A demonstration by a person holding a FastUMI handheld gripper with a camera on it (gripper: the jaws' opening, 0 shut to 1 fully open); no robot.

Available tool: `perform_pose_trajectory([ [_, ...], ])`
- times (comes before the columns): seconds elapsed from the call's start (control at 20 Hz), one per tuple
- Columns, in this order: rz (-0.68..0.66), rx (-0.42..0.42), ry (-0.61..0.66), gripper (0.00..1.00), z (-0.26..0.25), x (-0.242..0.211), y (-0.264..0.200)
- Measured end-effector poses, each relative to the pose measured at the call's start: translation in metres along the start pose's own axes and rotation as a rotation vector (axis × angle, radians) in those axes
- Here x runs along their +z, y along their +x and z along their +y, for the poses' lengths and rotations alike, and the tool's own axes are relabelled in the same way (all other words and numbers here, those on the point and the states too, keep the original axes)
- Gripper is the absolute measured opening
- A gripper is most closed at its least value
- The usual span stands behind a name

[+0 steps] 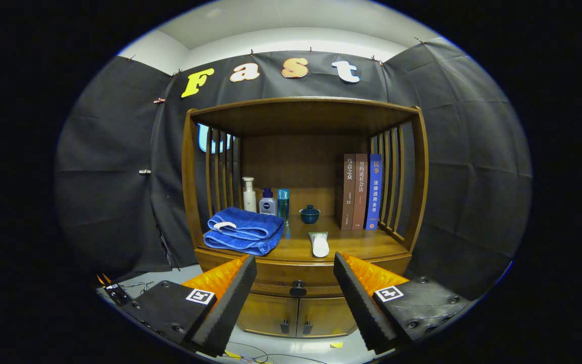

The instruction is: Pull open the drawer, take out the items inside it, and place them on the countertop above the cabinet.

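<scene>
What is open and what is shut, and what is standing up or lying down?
Drawer: shut, knob facing the jaws.
Cabinet doors: both shut.
Gripper: jaws open, nothing between them, the drawer knob just ahead.
Blue towel: folded, lying on the countertop.
Tube: lying flat.
Three bottles: upright, caps on.
Small teapot: upright, lid on.
Three books: standing upright, closed.

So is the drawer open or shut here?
Shut: the drawer front sits flush under the countertop, knob untouched between the open claw fingers.
</scene>
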State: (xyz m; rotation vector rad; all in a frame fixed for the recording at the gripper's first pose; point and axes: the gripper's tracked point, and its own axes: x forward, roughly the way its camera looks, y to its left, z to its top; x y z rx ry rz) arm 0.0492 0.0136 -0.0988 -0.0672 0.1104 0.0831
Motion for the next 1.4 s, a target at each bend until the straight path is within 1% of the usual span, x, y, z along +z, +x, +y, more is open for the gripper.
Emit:
perform_pose_trajectory([
  [0.35, 0.022, 0.033, 0.011, 0.99, 0.010, 0.027, -0.041],
  [0.5, 0.017, 0.028, -0.004, 0.99, 0.005, 0.034, -0.054],
  [0.75, 0.014, 0.035, 0.006, 0.99, 0.003, 0.037, -0.060],
  [1.4, 0.033, -0.003, 0.035, 0.99, -0.017, 0.031, -0.057],
])
